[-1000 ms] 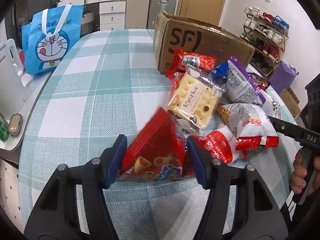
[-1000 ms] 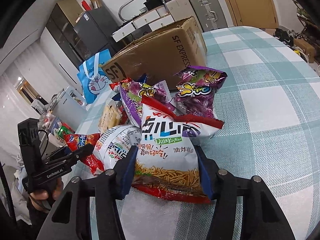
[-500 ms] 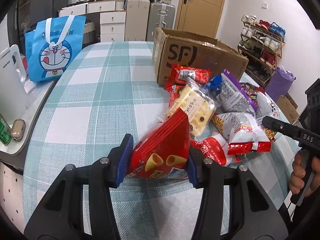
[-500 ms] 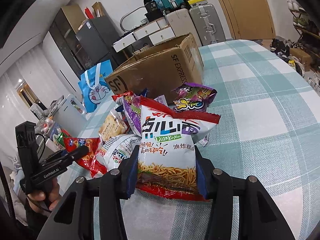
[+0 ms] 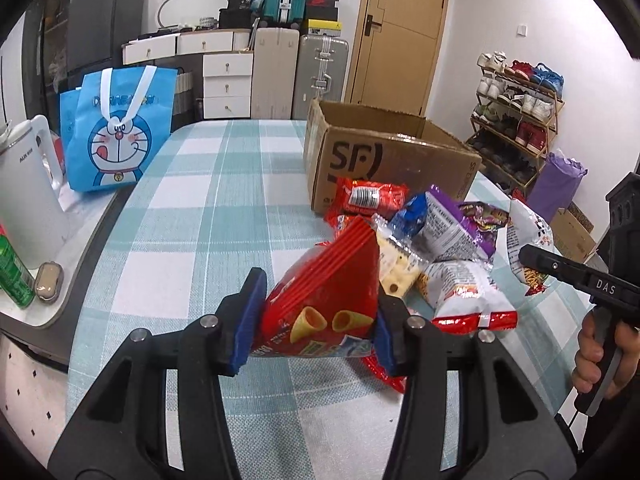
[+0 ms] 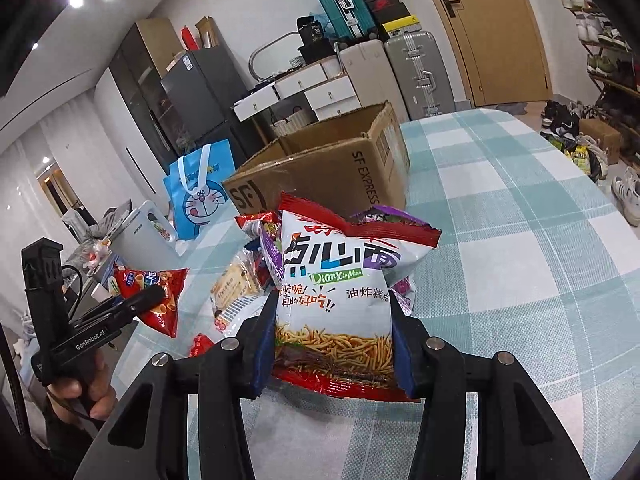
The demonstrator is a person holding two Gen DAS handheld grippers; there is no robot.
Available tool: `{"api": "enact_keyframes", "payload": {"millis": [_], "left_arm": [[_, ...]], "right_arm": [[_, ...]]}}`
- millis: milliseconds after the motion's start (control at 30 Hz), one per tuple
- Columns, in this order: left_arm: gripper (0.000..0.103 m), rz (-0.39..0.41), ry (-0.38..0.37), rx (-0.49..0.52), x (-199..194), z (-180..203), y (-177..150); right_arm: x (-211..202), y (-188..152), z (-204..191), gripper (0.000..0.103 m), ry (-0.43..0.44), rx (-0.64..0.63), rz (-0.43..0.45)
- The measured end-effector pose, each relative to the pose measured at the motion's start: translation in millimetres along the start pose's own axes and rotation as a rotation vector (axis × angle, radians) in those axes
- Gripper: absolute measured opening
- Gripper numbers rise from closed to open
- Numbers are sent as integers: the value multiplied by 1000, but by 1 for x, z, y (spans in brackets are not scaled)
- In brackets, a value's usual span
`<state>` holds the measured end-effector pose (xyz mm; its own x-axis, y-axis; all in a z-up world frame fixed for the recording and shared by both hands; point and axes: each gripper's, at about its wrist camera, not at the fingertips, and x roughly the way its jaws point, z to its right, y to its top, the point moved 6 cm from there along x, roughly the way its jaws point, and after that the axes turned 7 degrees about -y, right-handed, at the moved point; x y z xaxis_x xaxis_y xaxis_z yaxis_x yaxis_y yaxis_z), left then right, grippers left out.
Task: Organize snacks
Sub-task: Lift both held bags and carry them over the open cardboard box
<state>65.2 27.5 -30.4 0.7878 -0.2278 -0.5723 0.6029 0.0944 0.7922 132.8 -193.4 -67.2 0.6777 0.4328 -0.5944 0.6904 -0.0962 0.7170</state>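
Each gripper is clamping a snack, the left gripper (image 5: 316, 320) a red cone-crisp bag (image 5: 324, 304), the right gripper (image 6: 334, 340) a white noodle-snack bag (image 6: 334, 280), likely heading next to the open brown cardboard box (image 6: 320, 168).

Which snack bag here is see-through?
The clear plastic pack of pale square crackers, lying in the heap behind the red cone-snack bag. Every other bag has printed, opaque foil.

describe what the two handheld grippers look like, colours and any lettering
Both are black plastic with round silver rivets on the arms. The left gripper and right gripper each have blue pads on the fingers. Seen from the side, one body reads GenRobot.AI, the other DAS, in white. A thin black cable hangs by the left one.
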Motion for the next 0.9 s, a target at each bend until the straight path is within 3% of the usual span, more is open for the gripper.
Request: {"api": "enact_keyframes", "payload": {"millis": [467,900], "left_arm": [[45,78,-14,35,-7,16,41],[45,128,-33,67,12,40,96]], "right_arm": [[-12,38,-15,48,12,-63,58],[-6,76,-28,49,14,-95,78]]}}
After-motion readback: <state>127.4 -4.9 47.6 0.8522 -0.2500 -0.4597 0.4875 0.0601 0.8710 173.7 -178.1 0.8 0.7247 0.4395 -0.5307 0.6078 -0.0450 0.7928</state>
